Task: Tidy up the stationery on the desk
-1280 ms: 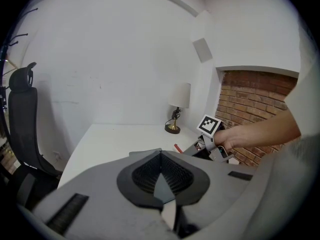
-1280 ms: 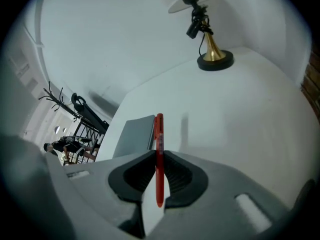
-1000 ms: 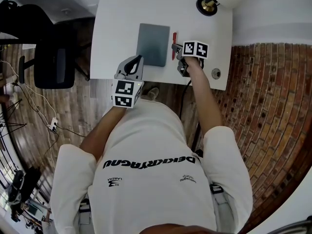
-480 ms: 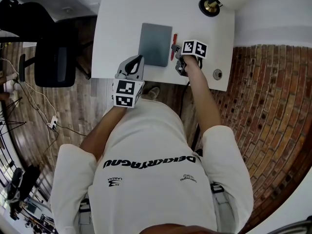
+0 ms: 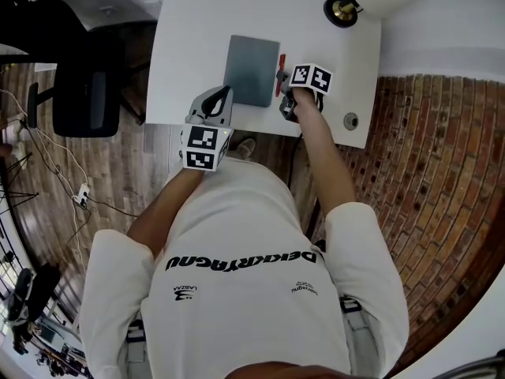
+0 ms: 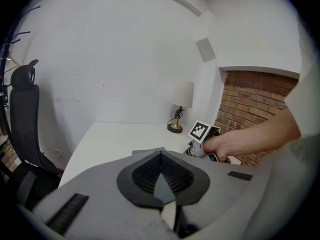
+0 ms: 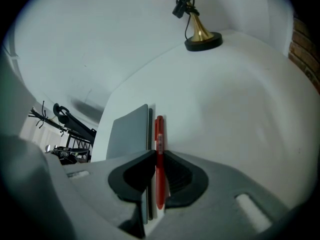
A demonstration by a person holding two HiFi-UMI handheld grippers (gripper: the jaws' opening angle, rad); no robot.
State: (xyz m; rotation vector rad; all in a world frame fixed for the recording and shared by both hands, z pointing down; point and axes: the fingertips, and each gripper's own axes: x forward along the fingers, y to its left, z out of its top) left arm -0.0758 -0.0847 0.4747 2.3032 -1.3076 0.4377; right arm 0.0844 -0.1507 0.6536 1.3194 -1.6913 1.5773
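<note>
White counter beside a brick wall. The right tool has both jaws pressed onto a red pen, and this pen runs just beside the right edge of a grey notebook (in the head view the marker cube covers this grip). The left tool is closed with nothing in it, above the near edge of the counter. At the far corner stands a lamp.

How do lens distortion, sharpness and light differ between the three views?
Head view: strong fisheye, the desk edges bow and the brickwork courses curve. Left gripper view: black corners, lamp clear. Right gripper view: red pen fairly sharp, light soft, no glare.
</note>
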